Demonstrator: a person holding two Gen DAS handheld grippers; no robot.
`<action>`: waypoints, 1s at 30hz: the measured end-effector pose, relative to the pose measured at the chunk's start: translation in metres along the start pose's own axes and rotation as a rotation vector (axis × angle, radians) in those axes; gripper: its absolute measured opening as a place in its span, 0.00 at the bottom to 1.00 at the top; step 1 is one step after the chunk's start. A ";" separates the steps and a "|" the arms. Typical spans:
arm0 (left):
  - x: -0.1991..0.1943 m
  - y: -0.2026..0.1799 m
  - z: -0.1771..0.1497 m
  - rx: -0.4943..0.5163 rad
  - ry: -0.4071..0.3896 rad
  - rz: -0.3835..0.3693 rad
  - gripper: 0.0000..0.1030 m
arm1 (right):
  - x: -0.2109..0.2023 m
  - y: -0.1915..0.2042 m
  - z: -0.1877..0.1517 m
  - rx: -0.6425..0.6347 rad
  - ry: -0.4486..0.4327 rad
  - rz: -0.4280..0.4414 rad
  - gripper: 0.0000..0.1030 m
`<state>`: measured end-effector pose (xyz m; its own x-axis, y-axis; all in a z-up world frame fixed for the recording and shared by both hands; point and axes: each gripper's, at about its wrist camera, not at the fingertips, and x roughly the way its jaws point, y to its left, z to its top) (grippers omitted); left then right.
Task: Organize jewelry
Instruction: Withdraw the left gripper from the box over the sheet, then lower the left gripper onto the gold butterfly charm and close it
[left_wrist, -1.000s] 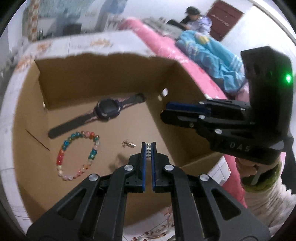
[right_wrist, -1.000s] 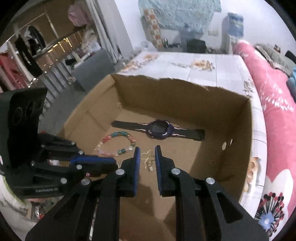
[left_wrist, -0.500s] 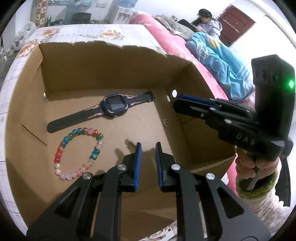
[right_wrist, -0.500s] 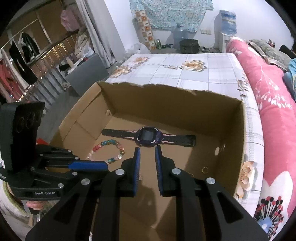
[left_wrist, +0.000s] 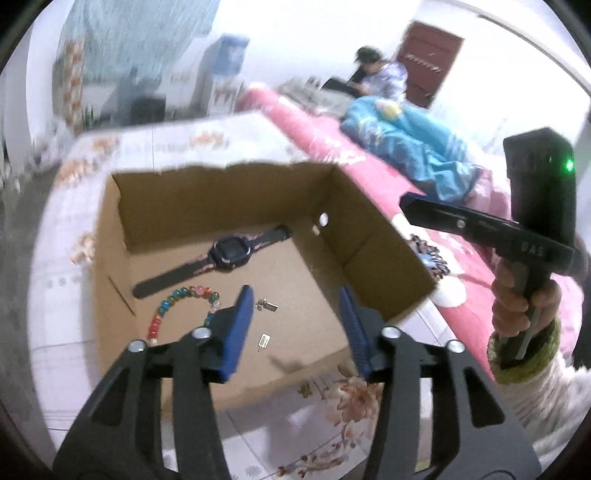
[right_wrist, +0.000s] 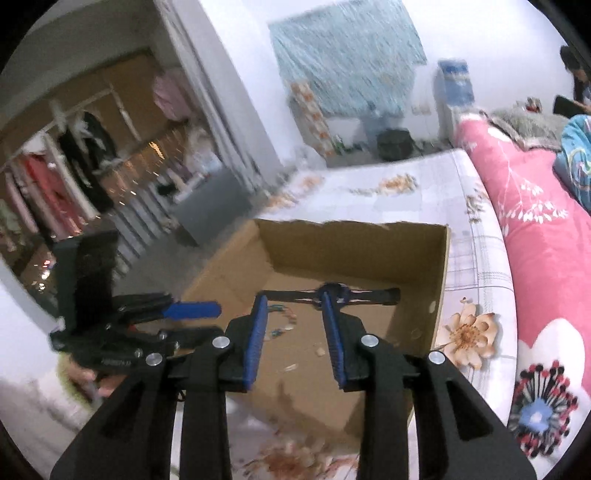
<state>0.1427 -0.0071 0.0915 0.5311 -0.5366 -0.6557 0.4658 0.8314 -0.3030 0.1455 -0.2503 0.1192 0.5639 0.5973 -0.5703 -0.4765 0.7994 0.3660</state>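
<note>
Brown corrugated cardboard forms the open-topped box (left_wrist: 373, 236) that sits on a white floral-printed tablecloth (left_wrist: 332, 402), directly ahead of and below both tools. The left gripper (left_wrist: 295, 328), black with blue ribbed pads, has just been opening: its jaws stand well apart with nothing between them, hanging over the box's near edge. Beyond its left finger, on the box floor, lies a bracelet of multicoloured round beads (left_wrist: 173, 306), partly hidden by that finger. Farther ahead rests a dark wristwatch with a square face and a black-and-pink strap (left_wrist: 229, 254), lying diagonally near the back wall. Between the two fingers in the left wrist view are a small metallic earring-like piece (left_wrist: 267, 305) and, nearer, a tiny white tag (left_wrist: 263, 340), both loose on the cardboard and apart from one another.

The right gripper (right_wrist: 295, 332), of the same black-and-blue build, has also just been opening; its jaws are moderately spread and empty, over the near side of the box. Past its right pad the watch is partly covered; the beads show blurred between its fingers. A hand (left_wrist: 524, 299) in a green-cuffed fuzzy white sleeve (left_wrist: 532, 365) grips its handle, to the right of the left tool.
</note>
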 end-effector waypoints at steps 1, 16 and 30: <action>-0.011 -0.004 -0.006 0.022 -0.022 -0.009 0.52 | -0.009 0.004 -0.008 -0.014 -0.020 0.009 0.34; -0.007 -0.037 -0.108 0.128 0.037 0.018 0.66 | 0.031 0.015 -0.147 0.122 0.120 -0.090 0.35; 0.072 -0.032 -0.119 0.231 0.128 0.124 0.28 | 0.060 0.015 -0.158 0.135 0.154 -0.148 0.33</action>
<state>0.0819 -0.0547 -0.0281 0.5070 -0.3982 -0.7645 0.5598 0.8265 -0.0592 0.0658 -0.2133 -0.0257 0.5064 0.4640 -0.7268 -0.2962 0.8852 0.3588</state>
